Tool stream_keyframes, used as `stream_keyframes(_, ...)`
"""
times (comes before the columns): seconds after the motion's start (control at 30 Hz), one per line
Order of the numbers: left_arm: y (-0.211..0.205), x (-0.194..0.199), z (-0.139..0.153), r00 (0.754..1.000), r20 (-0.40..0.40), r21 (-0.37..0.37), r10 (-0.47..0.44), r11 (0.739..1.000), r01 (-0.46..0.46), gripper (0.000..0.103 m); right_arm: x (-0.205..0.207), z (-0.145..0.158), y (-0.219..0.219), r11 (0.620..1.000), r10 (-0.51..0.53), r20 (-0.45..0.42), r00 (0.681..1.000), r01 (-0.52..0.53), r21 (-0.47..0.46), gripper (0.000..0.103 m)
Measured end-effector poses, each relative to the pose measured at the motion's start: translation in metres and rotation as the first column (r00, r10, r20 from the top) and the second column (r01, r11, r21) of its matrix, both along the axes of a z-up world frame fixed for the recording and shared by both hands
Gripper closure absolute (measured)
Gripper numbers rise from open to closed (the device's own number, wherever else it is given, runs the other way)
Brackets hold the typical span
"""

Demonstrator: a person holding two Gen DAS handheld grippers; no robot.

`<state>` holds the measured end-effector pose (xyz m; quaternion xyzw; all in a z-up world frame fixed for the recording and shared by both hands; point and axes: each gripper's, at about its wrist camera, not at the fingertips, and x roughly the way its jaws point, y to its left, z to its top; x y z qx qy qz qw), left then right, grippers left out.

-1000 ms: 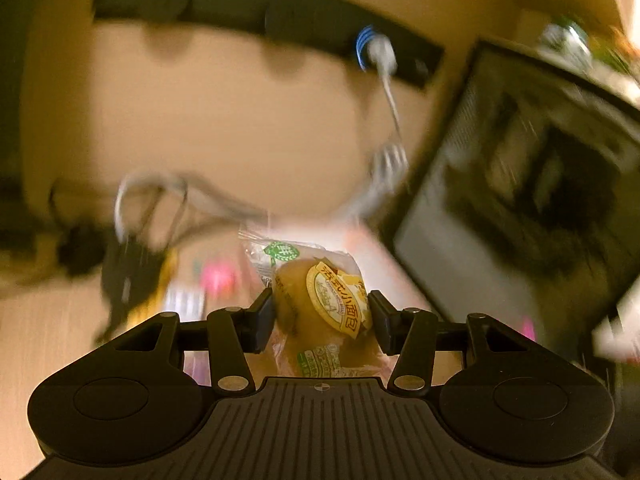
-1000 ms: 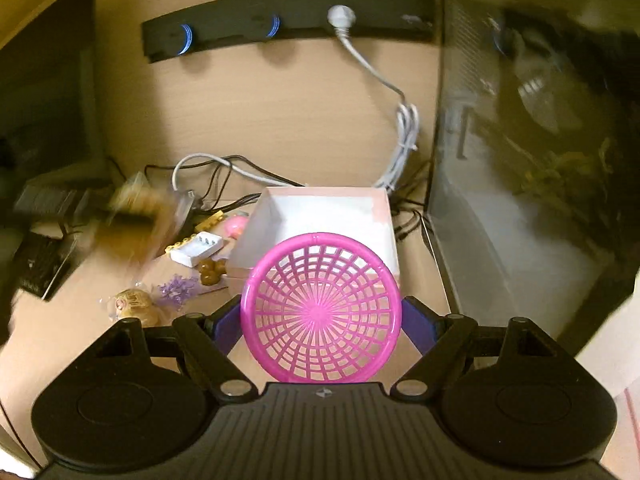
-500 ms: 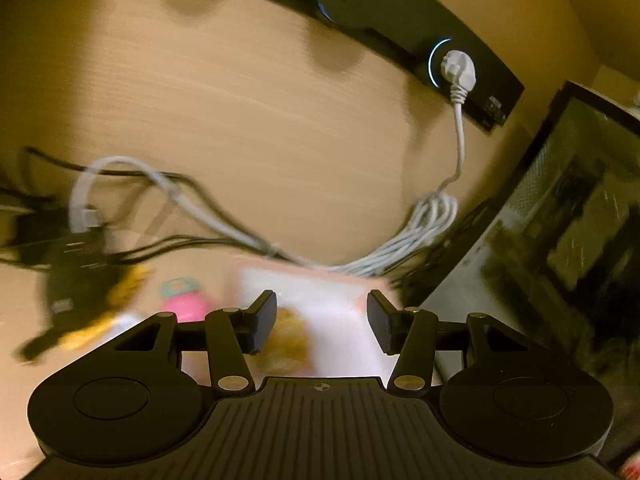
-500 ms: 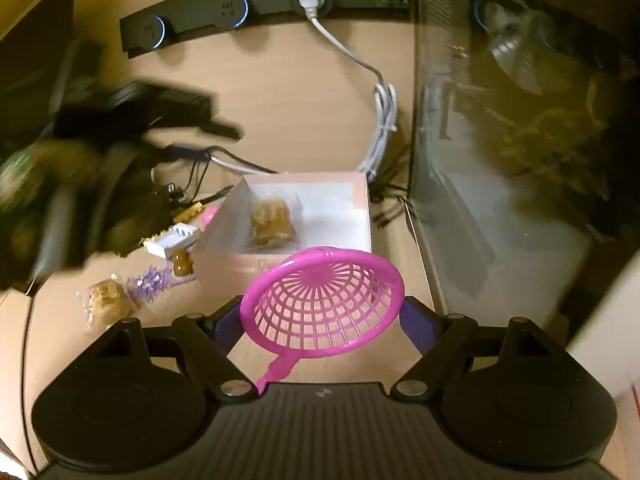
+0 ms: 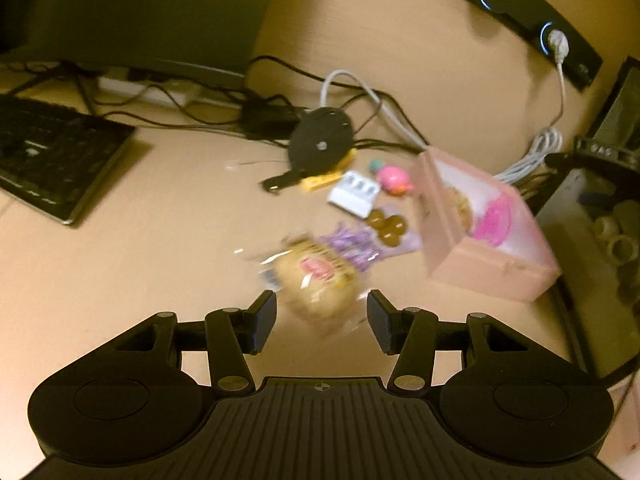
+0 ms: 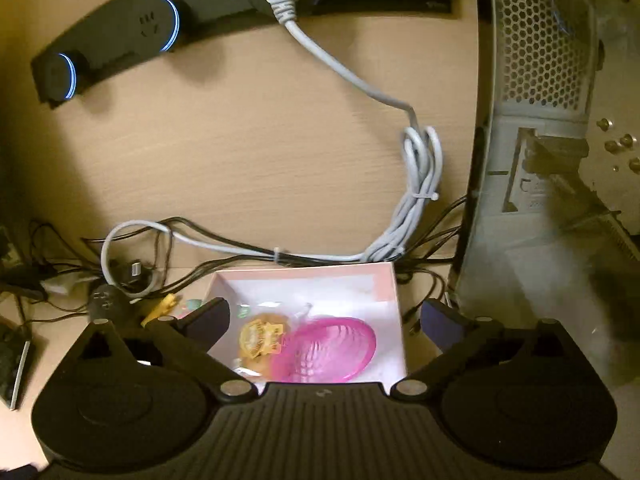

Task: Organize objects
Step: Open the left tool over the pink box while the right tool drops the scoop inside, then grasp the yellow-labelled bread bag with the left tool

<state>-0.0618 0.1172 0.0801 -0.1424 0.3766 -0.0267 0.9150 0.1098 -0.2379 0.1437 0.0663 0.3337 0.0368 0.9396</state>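
Observation:
A pink box (image 5: 492,276) stands on the wooden desk, holding a pink plastic basket (image 6: 332,352) and a wrapped bread (image 6: 260,340). My right gripper (image 6: 326,312) hovers over the box (image 6: 384,280). Its jaws are opening wide and nothing is pressed between them. A second wrapped bread packet (image 5: 316,280) lies on the desk left of the box. My left gripper (image 5: 320,318) is open just in front of it, with a finger on either side and a gap at both pads. The picture is blurred there.
Between packet and box lie a purple packet (image 5: 352,246), brown balls (image 5: 388,224), a white pack (image 5: 354,194) and a pink toy (image 5: 394,178). A black disc (image 5: 320,140) and cables sit behind, a keyboard (image 5: 52,164) far left, a computer case (image 6: 540,120) right of the box.
The left gripper let its bread go into the box, then swung left and down to the second packet. The right gripper moved over the box, opened, and the pink basket now lies inside.

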Motion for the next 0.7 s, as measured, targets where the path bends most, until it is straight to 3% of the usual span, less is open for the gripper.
stream_keyframes(0.1, 0.003, -0.006, -0.002, 1.000, -0.002, 0.043, -0.026, 0.999, 0.026, 0.049, -0.028, -0.014, -0.002, 0.999, 0.040, 0.000, 0.999, -0.040, 0.036, 0.000)
stream_keyframes(0.23, 0.000, 0.003, -0.008, 0.997, -0.015, 0.060, -0.072, 0.996, 0.073, 0.049, -0.091, -0.037, 0.008, 0.998, 0.054, 0.047, 0.997, -0.052, -0.046, 0.000)
stream_keyframes(0.4, -0.014, 0.016, -0.018, 0.989, -0.025, 0.088, -0.147, 0.985, 0.149, 0.049, -0.159, -0.048, 0.005, 0.990, -0.134, 0.150, 0.980, 0.140, -0.030, 0.000)
stream_keyframes(0.53, -0.020, 0.022, -0.015, 0.981, 0.013, 0.157, -0.193, 0.969, 0.188, 0.049, -0.171, -0.061, 0.005, 0.999, -0.038, -0.053, 0.998, 0.039, 0.024, 0.000)
stream_keyframes(0.63, -0.012, 0.032, -0.009, 0.977, 0.040, 0.181, -0.208, 0.964, 0.197, 0.049, -0.187, -0.076, 0.015, 0.998, -0.063, -0.118, 0.991, 0.063, 0.003, 0.000)
stream_keyframes(0.7, -0.002, 0.045, -0.008, 0.981, 0.009, 0.162, -0.196, 0.968, 0.192, 0.048, -0.195, -0.082, 0.021, 0.998, -0.058, -0.154, 0.986, 0.057, -0.006, 0.000)
